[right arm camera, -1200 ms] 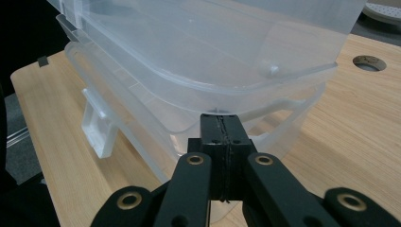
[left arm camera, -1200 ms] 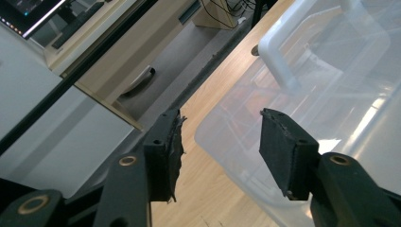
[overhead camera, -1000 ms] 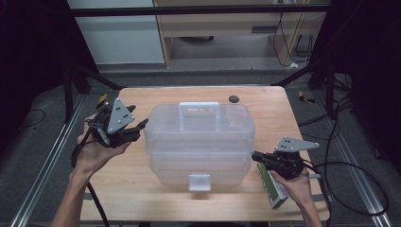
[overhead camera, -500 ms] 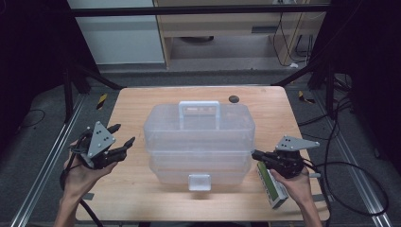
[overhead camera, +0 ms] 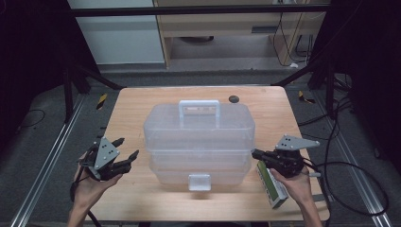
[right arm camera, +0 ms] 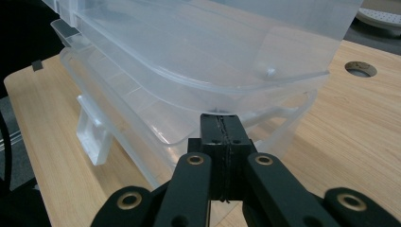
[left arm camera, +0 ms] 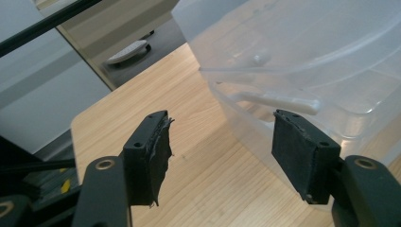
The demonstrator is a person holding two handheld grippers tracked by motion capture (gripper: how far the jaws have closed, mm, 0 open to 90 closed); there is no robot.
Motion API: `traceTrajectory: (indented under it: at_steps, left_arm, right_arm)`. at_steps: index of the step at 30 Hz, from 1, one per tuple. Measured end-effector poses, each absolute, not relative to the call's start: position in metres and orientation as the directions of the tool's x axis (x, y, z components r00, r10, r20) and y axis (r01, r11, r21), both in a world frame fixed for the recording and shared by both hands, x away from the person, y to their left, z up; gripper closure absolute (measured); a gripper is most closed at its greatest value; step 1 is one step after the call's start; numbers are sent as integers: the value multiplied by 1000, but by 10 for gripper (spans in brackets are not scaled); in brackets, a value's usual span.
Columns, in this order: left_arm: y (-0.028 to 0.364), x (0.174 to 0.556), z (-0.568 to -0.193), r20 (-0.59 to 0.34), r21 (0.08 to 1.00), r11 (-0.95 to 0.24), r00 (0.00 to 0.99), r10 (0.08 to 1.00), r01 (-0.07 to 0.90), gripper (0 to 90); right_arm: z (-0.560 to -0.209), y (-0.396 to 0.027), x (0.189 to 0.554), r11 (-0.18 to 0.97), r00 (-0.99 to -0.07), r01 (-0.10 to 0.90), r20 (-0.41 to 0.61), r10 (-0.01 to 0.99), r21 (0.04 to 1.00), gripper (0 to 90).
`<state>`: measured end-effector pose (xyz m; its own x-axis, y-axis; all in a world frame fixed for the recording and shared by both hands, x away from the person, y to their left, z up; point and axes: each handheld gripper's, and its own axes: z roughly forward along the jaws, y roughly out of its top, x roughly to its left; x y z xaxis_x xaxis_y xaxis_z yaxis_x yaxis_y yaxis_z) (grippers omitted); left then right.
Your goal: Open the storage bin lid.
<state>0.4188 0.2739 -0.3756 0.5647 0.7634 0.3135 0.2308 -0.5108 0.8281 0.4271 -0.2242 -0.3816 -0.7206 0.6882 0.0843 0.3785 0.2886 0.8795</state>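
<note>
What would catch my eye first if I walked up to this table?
Most striking is the big clear plastic storage box with its carrying handle, standing mid-table. Either side of it a person's hands hold black grippers: the left gripper near the table's left edge with its jaws apart and empty, the right gripper shut, its tips at the box's right side. A green-and-white pack lies beside the right hand.

Green-white box near table's right edge; dark disc far side

soft overhead light brightens the pale wooden table; the surroundings sink into dark. faint glare streaks the clear plastic storage box. gripper views look slightly soft.
</note>
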Motion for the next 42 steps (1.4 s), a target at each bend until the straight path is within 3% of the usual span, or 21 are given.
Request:
traceTrajectory:
  at_steps: [4, 7, 34, 42]
  left_arm:
    - [270, 420, -381, 306, 828, -507, 566, 766, 239, 371]
    - [266, 423, -384, 246, 844, -463, 571, 783, 271, 369]
    - [234, 424, -386, 287, 885, -435, 544, 788, 163, 616]
    - [232, 423, -385, 293, 889, -431, 529, 796, 156, 636]
  right_arm:
    - [-381, -224, 427, 287, -720, 378, 85, 688, 880, 900]
    - [-380, -224, 428, 286, -720, 377, 84, 689, 881, 900]
    - [-377, -224, 429, 279, -719, 367, 80, 690, 887, 900]
    - [-377, -224, 430, 272, -719, 364, 83, 690, 891, 900]
